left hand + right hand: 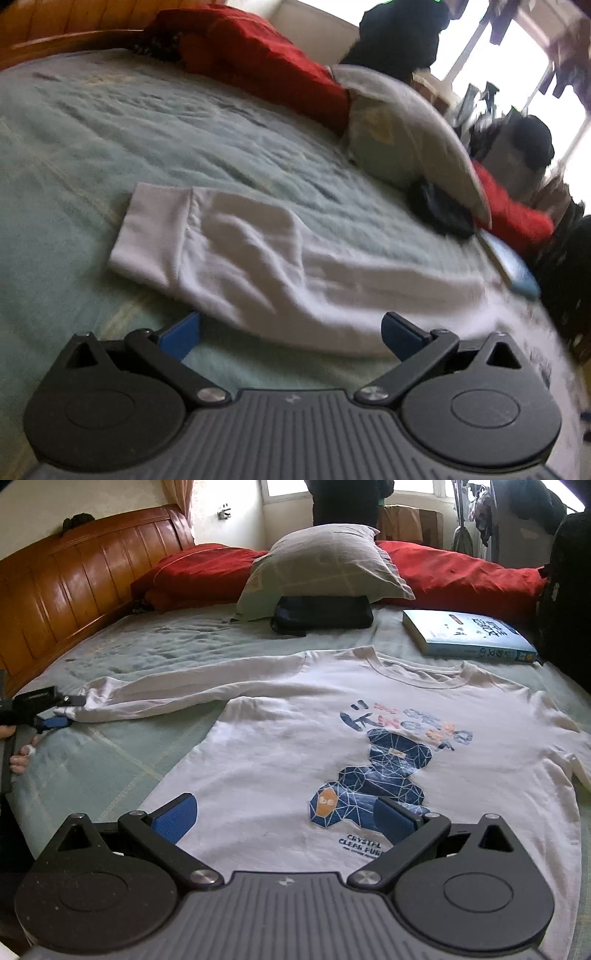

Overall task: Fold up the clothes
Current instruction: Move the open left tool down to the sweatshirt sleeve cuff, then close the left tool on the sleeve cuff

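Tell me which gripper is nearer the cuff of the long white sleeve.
Left. The left gripper sits right at the sleeve cuff, fingers spread open beside it. The right gripper hovers open over the shirt's lower front, by the bear print, well away from the cuff.

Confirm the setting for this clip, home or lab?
Home, almost certainly a bedroom: a white t-shirt lies spread on a bed with a wooden headboard, a pillow against a red duvet, and clothes hanging by the window.
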